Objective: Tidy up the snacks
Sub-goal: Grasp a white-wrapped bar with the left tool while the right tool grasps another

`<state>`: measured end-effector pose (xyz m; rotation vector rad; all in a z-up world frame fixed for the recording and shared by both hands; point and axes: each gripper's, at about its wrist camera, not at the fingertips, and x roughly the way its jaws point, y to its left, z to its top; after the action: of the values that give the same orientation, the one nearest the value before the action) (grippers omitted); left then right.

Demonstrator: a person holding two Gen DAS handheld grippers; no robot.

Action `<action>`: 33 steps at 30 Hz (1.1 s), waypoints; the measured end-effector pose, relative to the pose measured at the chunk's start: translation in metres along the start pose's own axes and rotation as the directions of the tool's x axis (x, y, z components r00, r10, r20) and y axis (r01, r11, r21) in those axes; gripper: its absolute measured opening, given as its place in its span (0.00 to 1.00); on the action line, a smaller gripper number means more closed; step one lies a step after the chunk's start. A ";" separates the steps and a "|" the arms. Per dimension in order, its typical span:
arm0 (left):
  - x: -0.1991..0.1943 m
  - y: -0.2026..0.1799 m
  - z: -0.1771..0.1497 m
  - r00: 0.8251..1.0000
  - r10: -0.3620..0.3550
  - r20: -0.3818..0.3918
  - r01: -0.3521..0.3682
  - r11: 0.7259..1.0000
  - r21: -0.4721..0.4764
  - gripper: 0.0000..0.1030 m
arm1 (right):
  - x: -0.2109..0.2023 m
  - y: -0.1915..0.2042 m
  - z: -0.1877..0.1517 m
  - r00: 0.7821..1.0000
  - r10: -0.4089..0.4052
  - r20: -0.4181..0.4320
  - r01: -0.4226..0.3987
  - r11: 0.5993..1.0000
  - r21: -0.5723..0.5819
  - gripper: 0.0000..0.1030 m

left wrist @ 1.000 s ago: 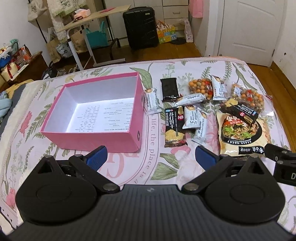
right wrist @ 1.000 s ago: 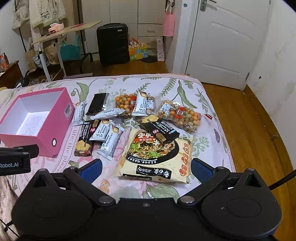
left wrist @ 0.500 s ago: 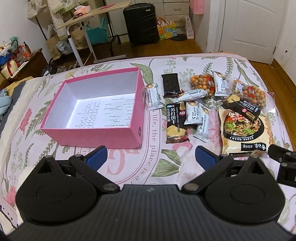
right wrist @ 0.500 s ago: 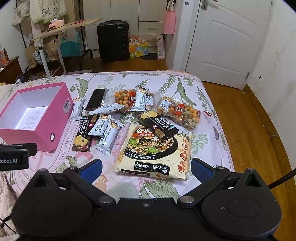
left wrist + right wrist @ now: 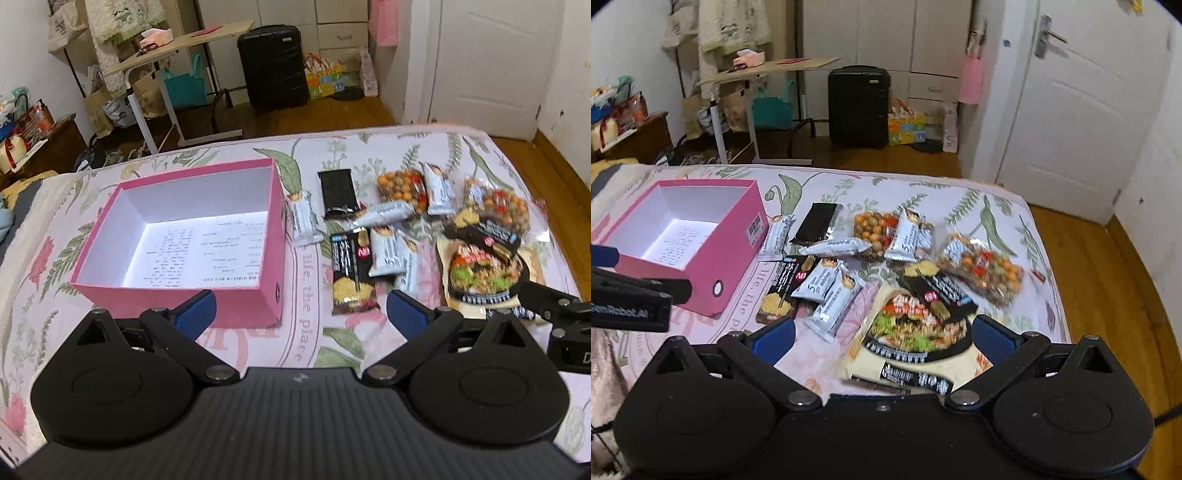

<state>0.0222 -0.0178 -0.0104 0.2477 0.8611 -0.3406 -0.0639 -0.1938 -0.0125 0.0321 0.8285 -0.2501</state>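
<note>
One noodle packet [image 5: 908,332], long axis running away from right gripper [image 5: 882,338], directly ahead; box [image 5: 273,221] leftward. Both grippers, left gripper [image 5: 301,312] included, wide open, empty.

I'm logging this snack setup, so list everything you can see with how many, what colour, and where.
box: 1, pink outside, white inside, open, on bed, left of the snacks
white bars: about 6, white-silver, scattered beside and right of the box
black bar: 1, black, far side
cracker packs: 2, black with yellow, amid the snacks
nut bags: 2, clear with orange balls, far right
noodle bag: 1, cream and black, nearest the right gripper
bed: 1, floral cover
suitcase: 1, black, on floor
door: 1, white
left gripper: jaws open
right gripper: jaws open
</note>
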 end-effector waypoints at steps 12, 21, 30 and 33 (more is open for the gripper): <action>0.046 0.004 0.032 0.992 -0.121 0.034 0.121 0.993 0.011 0.93 | 0.065 -0.009 0.004 0.971 0.225 0.085 -0.229 0.973 0.036 0.90; 0.142 -0.035 0.045 0.968 -0.222 -0.112 0.225 0.974 0.013 0.52 | 0.158 0.010 -0.019 0.949 0.316 -0.002 -0.315 0.947 0.069 0.63; 0.205 -0.061 0.040 0.945 -0.274 -0.177 0.271 0.962 -0.037 0.45 | 0.198 0.011 -0.034 0.960 0.279 0.006 -0.277 0.949 0.153 0.48; 0.208 -0.061 0.040 0.935 -0.299 -0.193 0.291 0.954 -0.070 0.44 | 0.196 0.013 -0.034 0.962 0.273 -0.019 -0.269 0.955 0.124 0.40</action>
<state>0.1523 -0.1279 -0.1510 0.1148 1.1079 -0.5852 0.0414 -0.2176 -0.1801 0.2626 0.8334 -0.0402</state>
